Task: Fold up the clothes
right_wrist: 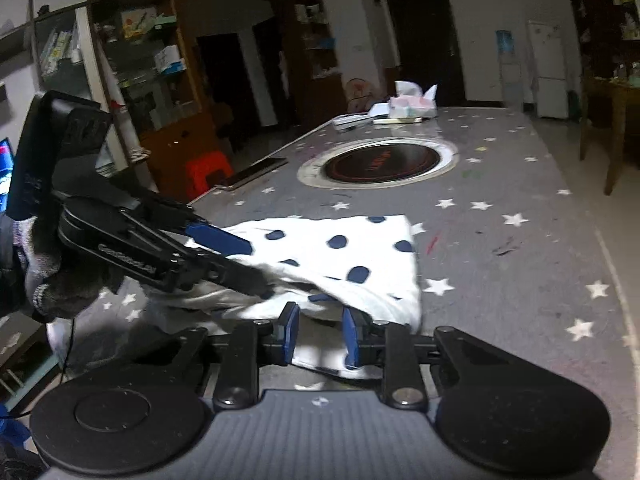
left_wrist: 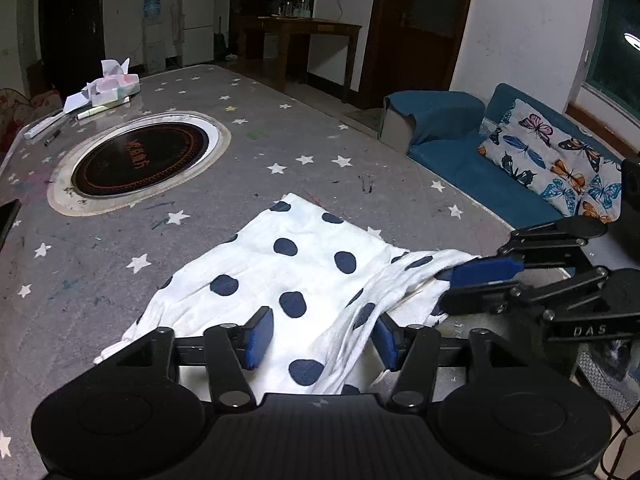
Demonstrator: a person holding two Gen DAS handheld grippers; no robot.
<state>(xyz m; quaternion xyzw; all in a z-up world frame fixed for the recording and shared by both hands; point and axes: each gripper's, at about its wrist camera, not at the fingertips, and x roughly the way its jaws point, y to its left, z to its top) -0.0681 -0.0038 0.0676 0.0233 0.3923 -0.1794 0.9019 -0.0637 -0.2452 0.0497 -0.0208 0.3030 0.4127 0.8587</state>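
1. Left wrist view: the polka-dot garment (left_wrist: 288, 280) is lying near the table's (left_wrist: 100, 264) near edge, partly doubled over, with a bunched ridge running toward the right gripper (left_wrist: 452, 280). The fold is looking only begun; smoothing and further folds are remaining. The left gripper (left_wrist: 320, 338) is hovering with jaws spread, cloth between the pads but not pinched.

2. Right wrist view: the right gripper (right_wrist: 320, 338) is sitting at the garment's (right_wrist: 360, 252) near edge, jaws narrowed around a fold; whether they are pinching it I cannot tell. The left gripper (right_wrist: 240, 264) is crossing over the cloth, crowding the working corner. The round hotplate (right_wrist: 380, 162) and tissue box (right_wrist: 412, 108) are staying well apart, toward the far edge.
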